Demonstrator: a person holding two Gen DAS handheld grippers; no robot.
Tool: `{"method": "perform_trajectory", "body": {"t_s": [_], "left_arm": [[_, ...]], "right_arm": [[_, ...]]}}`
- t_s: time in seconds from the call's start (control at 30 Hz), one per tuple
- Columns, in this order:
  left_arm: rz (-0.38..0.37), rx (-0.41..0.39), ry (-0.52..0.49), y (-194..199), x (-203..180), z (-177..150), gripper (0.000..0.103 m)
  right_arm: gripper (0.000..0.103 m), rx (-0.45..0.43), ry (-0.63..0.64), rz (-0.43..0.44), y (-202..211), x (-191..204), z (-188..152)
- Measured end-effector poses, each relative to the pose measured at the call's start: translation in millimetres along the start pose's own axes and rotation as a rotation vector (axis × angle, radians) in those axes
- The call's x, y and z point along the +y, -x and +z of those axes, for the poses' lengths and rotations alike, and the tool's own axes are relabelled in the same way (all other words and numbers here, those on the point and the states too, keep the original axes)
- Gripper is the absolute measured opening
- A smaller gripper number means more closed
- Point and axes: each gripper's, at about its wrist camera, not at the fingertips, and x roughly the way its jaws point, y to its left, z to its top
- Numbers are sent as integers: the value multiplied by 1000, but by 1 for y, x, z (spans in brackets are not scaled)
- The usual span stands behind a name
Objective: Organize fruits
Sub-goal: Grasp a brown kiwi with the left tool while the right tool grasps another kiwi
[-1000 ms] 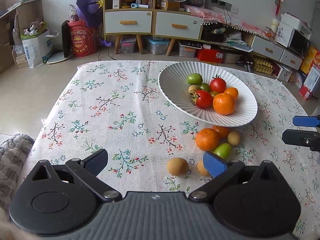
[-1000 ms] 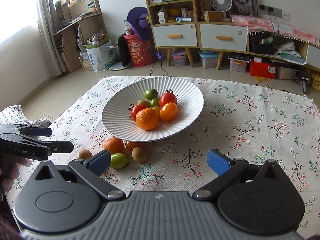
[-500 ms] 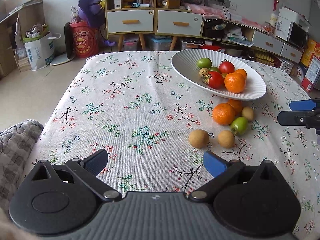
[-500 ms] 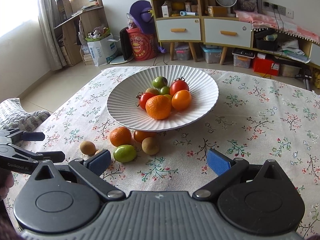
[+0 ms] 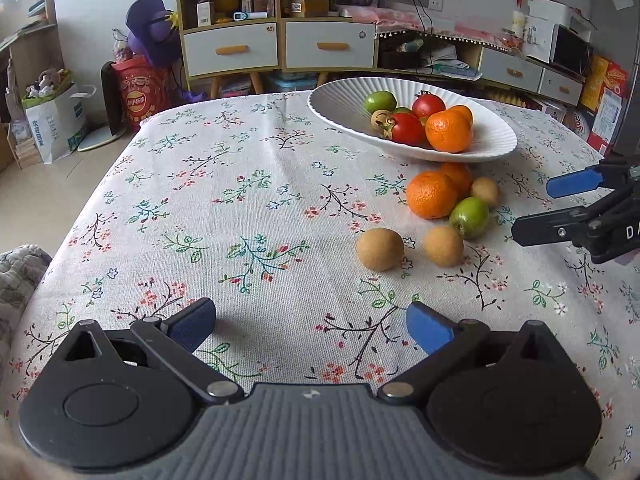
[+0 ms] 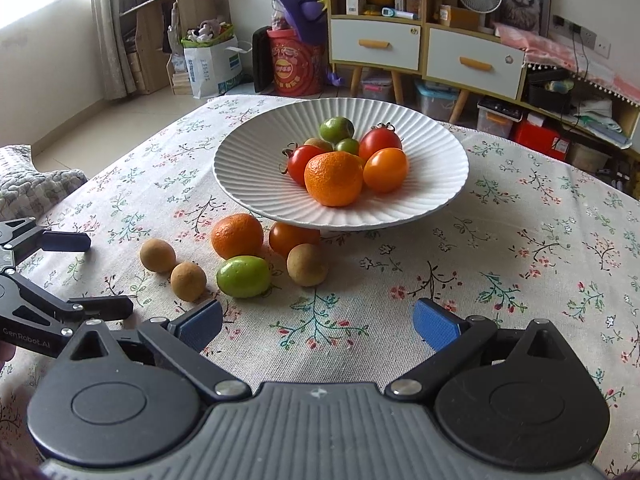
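A white ribbed bowl [image 6: 256, 176] [image 5: 344, 108] on the floral tablecloth holds tomatoes, an orange and small green fruits. In front of the bowl lie loose fruits: an orange [image 6: 237, 236] [image 5: 431, 194], a second orange fruit [image 6: 289, 238] partly under the rim, a green fruit [image 6: 243, 276] [image 5: 469, 217], and three brown round fruits [image 6: 157, 255] [image 6: 188, 281] [image 6: 307, 265]. My left gripper [image 5: 310, 326] is open and empty, low over the cloth short of a brown fruit [image 5: 380, 249]. My right gripper [image 6: 318, 322] is open and empty, just short of the green fruit.
The tablecloth [image 5: 240, 200] covers the whole table; its left edge drops to a grey cushion [image 6: 36, 188]. Behind the table stand a cabinet with drawers [image 6: 424, 52], a red bucket [image 6: 296, 66] and bags on the floor.
Both grippers have drawn back and dropped lower toward the table. The left one swung so the loose fruits lie ahead to its right. No fruit has moved.
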Motion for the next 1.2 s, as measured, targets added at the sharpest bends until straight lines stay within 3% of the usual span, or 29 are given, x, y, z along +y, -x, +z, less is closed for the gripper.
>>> {"method": "perform_trajectory", "body": {"t_s": [0.27,0.5,0.77,0.97,1.2], "left_arm": [[-30,-23,-21,-5,-9,5,96],[-44,-24,-24,-9,-16,12,91],[-62,-19,-48,-11,-26,23,58],[-57,-14,-37,-12,-27,28,41],[-56,-14,-36,-12,-28,31,27]], "right_arm": [[75,20,2,-27,-16,-6,3],[68,12,9,-28,-19,-4,4],[49,-1,-1,-8,-20,-3,16],[31,5,10,25,-18,0,18],[23,13,29,40,-17,2,17]]}}
